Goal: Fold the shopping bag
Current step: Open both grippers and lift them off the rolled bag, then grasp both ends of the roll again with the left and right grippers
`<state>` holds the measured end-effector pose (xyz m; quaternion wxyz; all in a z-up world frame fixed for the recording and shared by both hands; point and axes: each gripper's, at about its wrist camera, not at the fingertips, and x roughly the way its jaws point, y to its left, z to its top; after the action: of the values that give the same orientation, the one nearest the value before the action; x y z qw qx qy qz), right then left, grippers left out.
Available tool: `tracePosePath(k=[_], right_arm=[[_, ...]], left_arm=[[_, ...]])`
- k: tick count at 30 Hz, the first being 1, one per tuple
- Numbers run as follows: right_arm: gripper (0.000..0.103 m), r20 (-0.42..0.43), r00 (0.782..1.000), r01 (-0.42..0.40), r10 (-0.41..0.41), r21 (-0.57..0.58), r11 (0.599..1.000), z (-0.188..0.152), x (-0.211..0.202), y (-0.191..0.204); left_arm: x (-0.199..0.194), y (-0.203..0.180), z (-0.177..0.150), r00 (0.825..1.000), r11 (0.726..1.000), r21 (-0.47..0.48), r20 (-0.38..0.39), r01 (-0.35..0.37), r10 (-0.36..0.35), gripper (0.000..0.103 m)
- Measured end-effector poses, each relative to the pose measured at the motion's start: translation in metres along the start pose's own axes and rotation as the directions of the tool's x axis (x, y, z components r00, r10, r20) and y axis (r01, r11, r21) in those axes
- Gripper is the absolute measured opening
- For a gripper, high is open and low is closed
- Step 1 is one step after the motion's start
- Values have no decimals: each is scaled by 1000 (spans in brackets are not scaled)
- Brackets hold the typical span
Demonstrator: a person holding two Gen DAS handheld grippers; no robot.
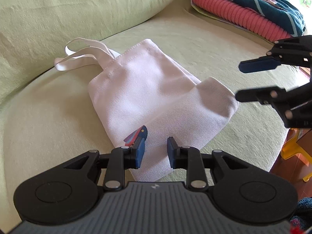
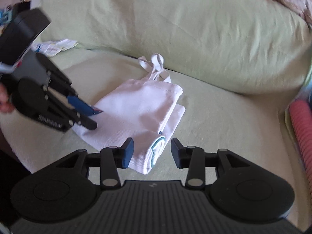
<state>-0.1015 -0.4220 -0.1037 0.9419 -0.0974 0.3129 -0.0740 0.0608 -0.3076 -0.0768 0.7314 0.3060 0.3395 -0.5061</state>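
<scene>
The white shopping bag (image 1: 156, 101) lies flat on the pale green sofa seat (image 1: 48, 117), already doubled over lengthwise — one side flap sits on top of the rest, its corner puffed up at the right in the left wrist view. Its two handles (image 1: 78, 56) trail off the far end toward the back cushion (image 1: 87, 5), loose and overlapping.

The left gripper (image 1: 155, 150) hangs low over the near end of the bag, jaws parted with bare cloth showing between them, gripping nothing. A small red and blue printed scrap (image 1: 134, 136) peeks out just by its left finger; whether the finger touches it I cannot tell.

From the other side, the right gripper (image 2: 152, 152) hovers at the bag's rolled edge, where a teal ring print (image 2: 158, 146) curls around the fold. Its jaws stand wide apart — the fold sits between them, held by neither. In that same view the left gripper comes in from the left, its tips right at the cloth, a person's hand (image 2: 4, 101) just visible behind it.

Off at the end of the sofa sits a stack of folded things, a pink ribbed blanket (image 1: 243, 17) under a dark teal towel (image 1: 253, 0). Some papers (image 2: 54, 45) lie at the seat's far left corner.
</scene>
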Motion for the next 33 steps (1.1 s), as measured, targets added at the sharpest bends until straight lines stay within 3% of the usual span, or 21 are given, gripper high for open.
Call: tracePosePath(k=[1, 4, 5, 7, 11, 15, 18, 22, 25, 28, 31, 33], right_arm=[[39, 7, 1000, -7, 7, -68, 998, -5, -1, 4], [56, 40, 999, -2, 14, -299, 954, -21, -3, 18], [63, 55, 998, 13, 8, -384, 923, -27, -1, 23], [63, 89, 996, 37, 10, -511, 859, -38, 2, 30], [64, 138, 990, 83, 14, -669, 739, -52, 18, 34], [69, 190, 982, 135, 15, -747, 651, -56, 31, 38], [69, 229, 972, 150, 59, -788, 597, -59, 38, 38], [67, 240, 962, 124, 129, -808, 575, -59, 42, 31], [48, 205, 960, 65, 188, -822, 565, -59, 45, 25], [47, 125, 966, -37, 228, -802, 597, -49, 50, 18], [46, 57, 963, -124, 263, -771, 624, -37, 53, 9], [46, 15, 958, -179, 287, -748, 639, -29, 55, 3]], left_arm=[[0, 0, 0, 1000, 1000, 1, -1, 1, -1, 32], [0, 0, 1, 1000, 1000, 3, -6, 3, -3, 32], [0, 0, 1, 1000, 1000, 4, -8, 3, -3, 32], [0, 0, 1, 1000, 1000, 6, -10, 4, -4, 32], [0, 0, 2, 1000, 1000, 5, -12, 9, -9, 32], [0, 1, 2, 1000, 1000, 8, -13, 17, -17, 32], [0, 4, 2, 999, 999, 12, -14, 33, -33, 32], [0, 8, 2, 998, 998, 19, -12, 64, -63, 32], [0, 10, 1, 997, 996, 30, -7, 79, -78, 32], [-1, 12, -1, 995, 994, 51, 8, 97, -98, 32], [-16, 6, -8, 996, 974, 217, 37, 70, -79, 41], [-33, -5, -24, 997, 911, 412, 76, -22, -10, 46]])
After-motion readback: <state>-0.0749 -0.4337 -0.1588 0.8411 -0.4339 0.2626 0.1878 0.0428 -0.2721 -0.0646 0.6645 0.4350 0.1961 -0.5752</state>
